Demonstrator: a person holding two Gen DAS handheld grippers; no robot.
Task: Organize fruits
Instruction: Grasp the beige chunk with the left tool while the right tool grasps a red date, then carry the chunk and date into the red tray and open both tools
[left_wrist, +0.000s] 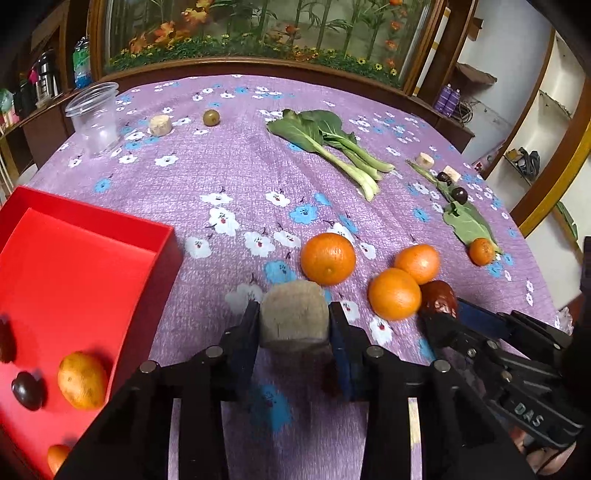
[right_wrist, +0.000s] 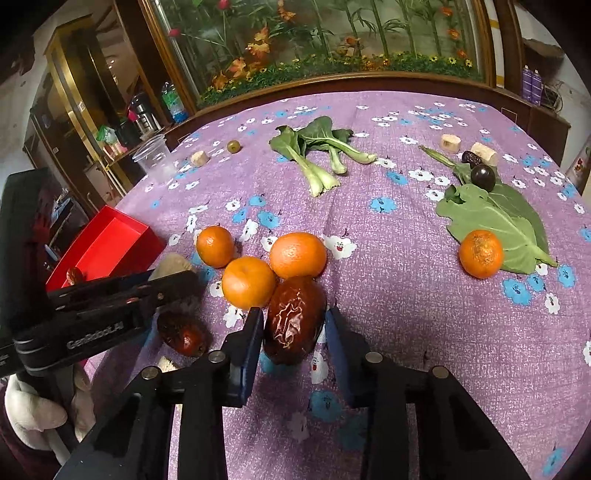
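My left gripper (left_wrist: 294, 307) is shut on a brown fuzzy kiwi (left_wrist: 291, 325) that rests on the purple flowered cloth, with both pads against its sides. My right gripper (right_wrist: 293, 312) is shut on a wrinkled red date (right_wrist: 293, 328) lying just in front of three oranges (right_wrist: 248, 282). A second date (right_wrist: 183, 334) lies beneath the left gripper's fingers (right_wrist: 162, 284). At the left stands the red box (left_wrist: 110, 229), holding a yellow fruit (left_wrist: 82, 380), a dark plum (left_wrist: 27, 390) and an orange (left_wrist: 57, 456). Another orange (right_wrist: 481, 253) sits on a green leaf (right_wrist: 495, 218).
Bok choy (left_wrist: 332, 144) lies mid-table. A clear plastic cup (left_wrist: 96, 118), a cut pale chunk (left_wrist: 160, 124) and a small green fruit (left_wrist: 211, 117) stand far left. A dark plum (right_wrist: 482, 177), a date and two pale chunks (right_wrist: 450, 142) lie far right. A wooden cabinet borders the table's far edge.
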